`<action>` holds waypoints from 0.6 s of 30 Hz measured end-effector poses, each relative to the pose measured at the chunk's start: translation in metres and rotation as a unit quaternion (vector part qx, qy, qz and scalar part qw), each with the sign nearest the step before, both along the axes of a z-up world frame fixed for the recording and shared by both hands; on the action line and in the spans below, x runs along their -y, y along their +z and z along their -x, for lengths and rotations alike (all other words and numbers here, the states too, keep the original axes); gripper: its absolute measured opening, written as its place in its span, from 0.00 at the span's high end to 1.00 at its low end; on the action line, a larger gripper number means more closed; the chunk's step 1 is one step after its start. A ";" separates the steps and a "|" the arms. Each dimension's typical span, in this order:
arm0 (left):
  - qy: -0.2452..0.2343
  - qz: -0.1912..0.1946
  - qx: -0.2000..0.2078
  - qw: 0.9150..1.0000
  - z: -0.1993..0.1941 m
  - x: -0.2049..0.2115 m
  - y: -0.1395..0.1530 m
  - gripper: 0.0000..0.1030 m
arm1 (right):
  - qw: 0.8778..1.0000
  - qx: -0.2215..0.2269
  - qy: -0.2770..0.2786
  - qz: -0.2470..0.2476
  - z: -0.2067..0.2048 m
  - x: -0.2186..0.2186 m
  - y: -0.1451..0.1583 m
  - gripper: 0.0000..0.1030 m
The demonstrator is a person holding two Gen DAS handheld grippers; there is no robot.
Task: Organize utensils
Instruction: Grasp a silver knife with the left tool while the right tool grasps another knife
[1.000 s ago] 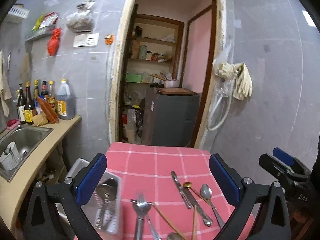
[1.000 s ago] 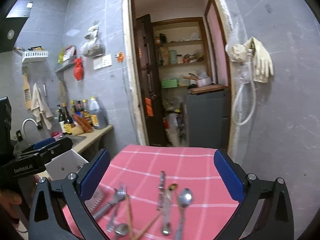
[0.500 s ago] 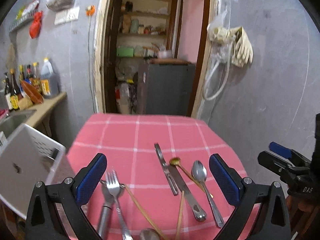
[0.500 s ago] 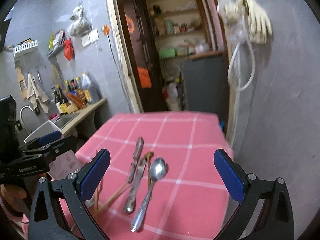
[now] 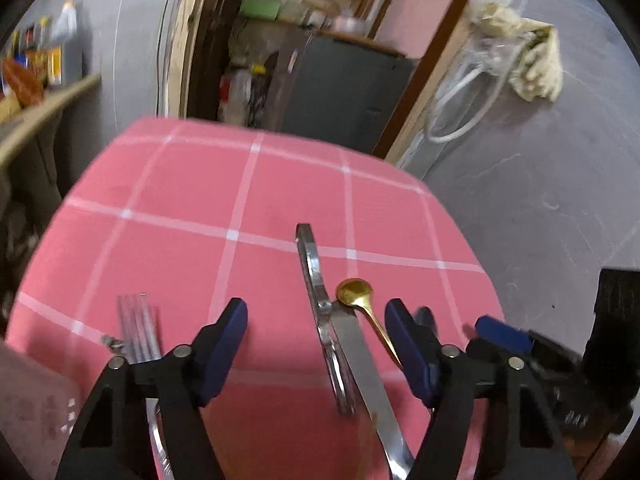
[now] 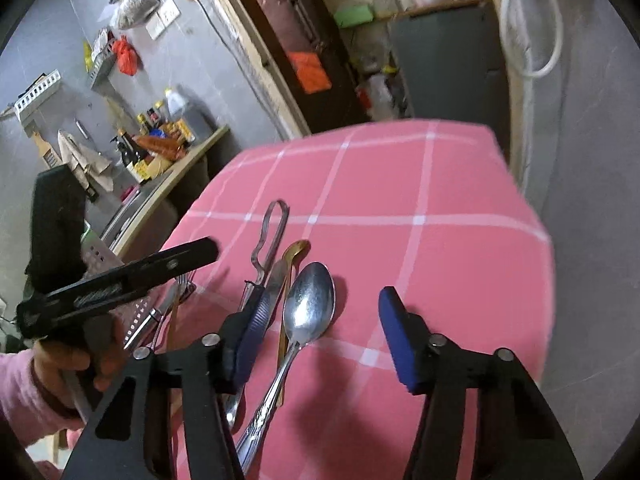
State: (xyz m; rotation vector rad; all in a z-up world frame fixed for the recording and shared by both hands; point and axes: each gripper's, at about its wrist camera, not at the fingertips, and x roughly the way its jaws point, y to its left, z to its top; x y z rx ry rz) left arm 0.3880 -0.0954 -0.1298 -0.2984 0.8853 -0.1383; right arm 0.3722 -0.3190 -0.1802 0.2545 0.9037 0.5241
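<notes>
The sorting looks to be near its beginning, as I judge it. Most utensils lie loose on the pink checked tablecloth [image 6: 420,200] and none is held by a tool.

In the right wrist view the big silver spoon [image 6: 310,304] lies with its bowl away from the camera, and its handle runs down between the two blue pads of the right gripper [image 6: 320,336]. The jaws have just been closing and now stand about half open; the pads do not press on the spoon, so it is not gripped yet. Just beside the spoon, on its left, lie a small gold spoon [image 6: 296,250], a table knife [image 6: 276,280] and a peeler [image 6: 270,236], close together and partly overlapping. Further left a fork [image 6: 176,292] lies near the edge of the cloth, beside a pale perforated basket [image 6: 98,256], which I take to be where the utensils go; what is inside it I cannot tell.

In the left wrist view the left gripper [image 5: 316,344] hovers over the peeler [image 5: 316,300] and the knife [image 5: 360,360]. Its jaws have also just been closing and are a little more than half open, with both pieces lying between them but not clamped. The fork [image 5: 138,328] is to its left.

So nearly all the pieces are left to move: both spoons, knife, peeler and fork
</notes>
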 end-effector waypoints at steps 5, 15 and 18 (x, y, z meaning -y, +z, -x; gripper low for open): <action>0.000 0.007 -0.031 0.999 -0.026 0.002 -0.019 0.46 | 0.999 -0.030 0.026 -0.002 -0.018 -0.011 -0.021 0.66; -0.004 0.033 -0.074 0.997 -0.062 0.002 -0.036 0.62 | 0.995 -0.060 0.069 -0.027 -0.038 -0.024 -0.035 0.80; -0.003 0.032 -0.087 0.996 -0.072 0.002 -0.035 0.74 | 0.994 -0.072 0.075 -0.032 -0.043 -0.028 -0.038 0.89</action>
